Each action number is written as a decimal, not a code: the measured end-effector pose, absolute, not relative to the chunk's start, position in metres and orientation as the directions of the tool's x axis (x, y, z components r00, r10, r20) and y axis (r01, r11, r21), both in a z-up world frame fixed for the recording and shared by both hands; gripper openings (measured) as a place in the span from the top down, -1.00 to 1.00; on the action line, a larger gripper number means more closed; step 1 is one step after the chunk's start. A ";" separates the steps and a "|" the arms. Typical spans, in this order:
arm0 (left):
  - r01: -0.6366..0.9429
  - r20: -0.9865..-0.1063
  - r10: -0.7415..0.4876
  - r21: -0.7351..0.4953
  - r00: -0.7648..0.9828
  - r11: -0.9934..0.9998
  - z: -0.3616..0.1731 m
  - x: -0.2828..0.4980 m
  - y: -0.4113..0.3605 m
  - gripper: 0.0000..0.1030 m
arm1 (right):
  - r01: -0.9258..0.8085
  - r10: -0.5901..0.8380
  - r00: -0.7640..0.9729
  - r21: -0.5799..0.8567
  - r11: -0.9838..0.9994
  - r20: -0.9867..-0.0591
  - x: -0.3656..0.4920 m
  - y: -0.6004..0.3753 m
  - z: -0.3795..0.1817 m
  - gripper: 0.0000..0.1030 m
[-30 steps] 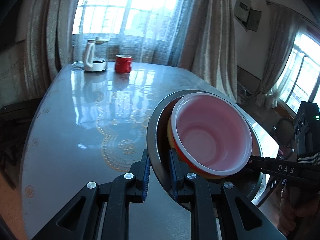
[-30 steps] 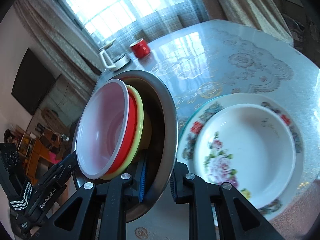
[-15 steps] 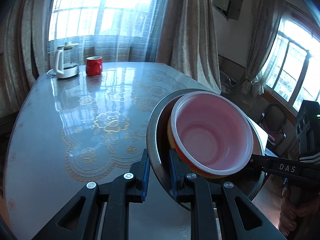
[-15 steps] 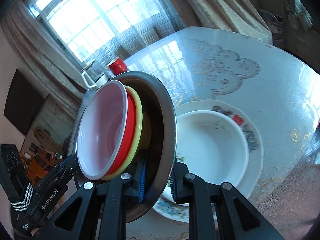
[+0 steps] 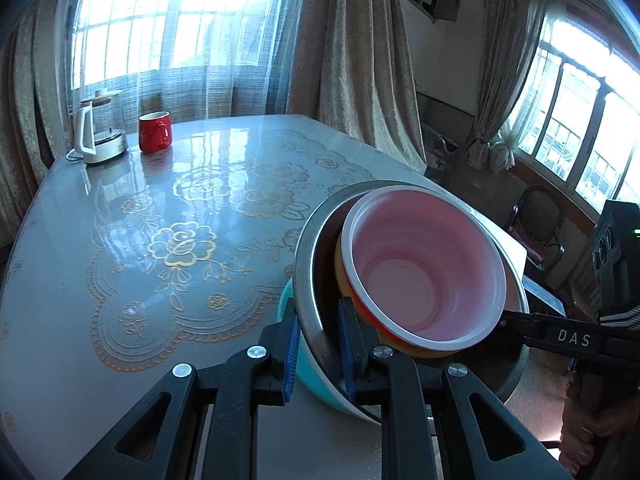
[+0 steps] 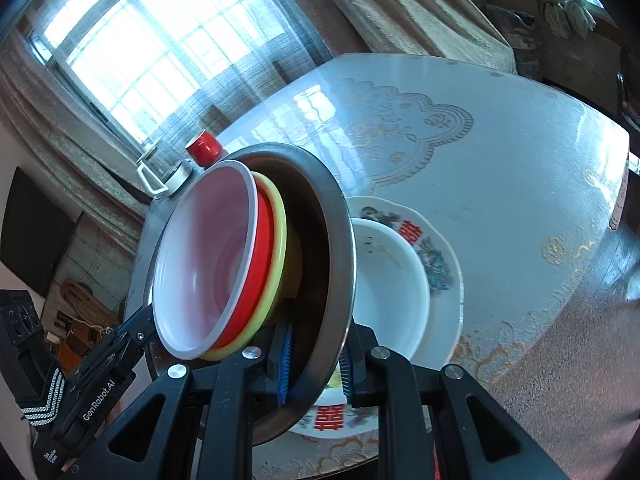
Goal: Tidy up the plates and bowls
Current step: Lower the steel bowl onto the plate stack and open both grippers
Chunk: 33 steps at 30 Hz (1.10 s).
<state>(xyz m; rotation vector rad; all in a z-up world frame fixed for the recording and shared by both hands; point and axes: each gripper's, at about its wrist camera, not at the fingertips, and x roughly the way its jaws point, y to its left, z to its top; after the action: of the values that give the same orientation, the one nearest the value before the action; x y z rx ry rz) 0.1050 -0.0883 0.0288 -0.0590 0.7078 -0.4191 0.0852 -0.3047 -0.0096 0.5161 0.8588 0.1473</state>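
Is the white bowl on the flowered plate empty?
Empty where visible: white bowl shows bare inside; steel bowl hides its left part.

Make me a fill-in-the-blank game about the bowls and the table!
1. Both tools grip the rim of the big ____ bowl.
2. The mug by the kettle is ____.
3. The topmost small bowl is ____ inside.
4. The flowered plate holds a ____ bowl.

Missing words: metal; red; pink; white
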 end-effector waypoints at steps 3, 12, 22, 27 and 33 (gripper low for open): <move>0.362 -0.623 -0.396 -0.189 0.675 0.913 0.028 0.105 -0.094 0.64 | 0.094 0.320 0.651 0.492 0.865 -0.688 0.083 -0.310 -0.012 0.63; 0.382 -0.637 -0.407 -0.187 0.654 0.905 0.024 0.109 -0.109 0.64 | 0.137 0.302 0.641 0.492 0.860 -0.706 0.082 -0.320 -0.016 0.63; 0.390 -0.648 -0.413 -0.189 0.640 0.901 0.017 0.115 -0.114 0.64 | 0.163 0.293 0.628 0.490 0.856 -0.721 0.082 -0.325 -0.021 0.63; 0.389 -0.651 -0.410 -0.187 0.639 0.902 0.016 0.117 -0.116 0.65 | 0.170 0.295 0.622 0.493 0.853 -0.725 0.079 -0.327 -0.025 0.63; 0.381 -0.654 -0.401 -0.182 0.641 0.906 0.013 0.118 -0.114 0.65 | 0.173 0.301 0.608 0.492 0.853 -0.735 0.081 -0.326 -0.030 0.63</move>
<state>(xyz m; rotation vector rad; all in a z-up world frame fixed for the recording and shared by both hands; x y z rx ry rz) 0.1177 -0.1143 0.0133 -0.0280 0.7521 -0.4460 0.0808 -0.3257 -0.0299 0.5640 0.9279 0.0784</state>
